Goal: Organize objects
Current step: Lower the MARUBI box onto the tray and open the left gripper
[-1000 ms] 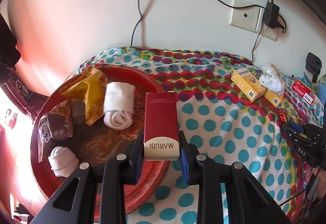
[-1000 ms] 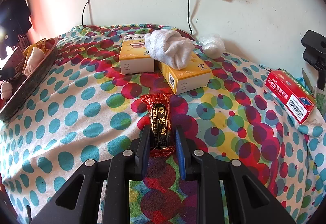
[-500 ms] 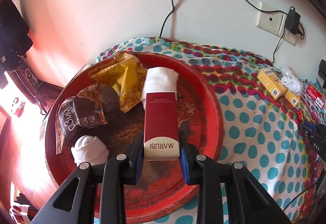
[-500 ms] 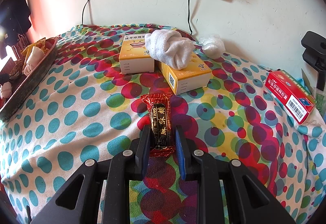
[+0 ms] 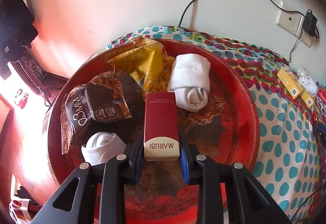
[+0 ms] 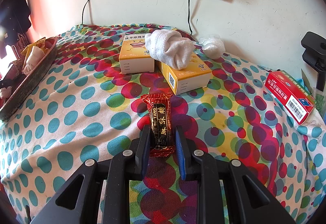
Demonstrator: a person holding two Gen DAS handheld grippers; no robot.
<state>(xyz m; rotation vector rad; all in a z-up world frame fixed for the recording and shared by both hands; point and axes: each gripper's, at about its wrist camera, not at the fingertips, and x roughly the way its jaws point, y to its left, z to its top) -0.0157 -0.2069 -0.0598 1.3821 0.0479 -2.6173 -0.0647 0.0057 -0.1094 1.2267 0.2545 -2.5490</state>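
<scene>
1. The left gripper (image 5: 161,148), at the lower centre of its own view, is clamped on a dark red MARUBI box (image 5: 160,122); both blue pads press the box's sides near its white end.
2. The box points up the frame, held over the middle of a round red tray (image 5: 240,122) with a worn, rusty floor.
3. Just right of the box's far end lies a rolled white sock (image 5: 190,81); a second rolled sock (image 5: 101,147) lies at the lower left, just beside the left finger.
4. A brown snack packet (image 5: 91,110) lies left of centre, and a yellow wrapper (image 5: 142,59) sits at the tray's upper edge.
5. The right gripper (image 6: 162,140), low in the centre of its view, is closed on a red-and-black candy (image 6: 161,124) that lies on the dotted cloth (image 6: 61,122), its wrapper end fanning out above the fingers.
6. Above the candy stand two yellow boxes (image 6: 136,59), touching at a corner, with a white sock (image 6: 171,49) draped over both.
7. A small wad of clear plastic (image 6: 212,46) lies to the upper right, near the wall.
8. A red medicine box (image 6: 289,97) lies at the right edge.
9. The tray's rim shows at the far left of this view.
</scene>
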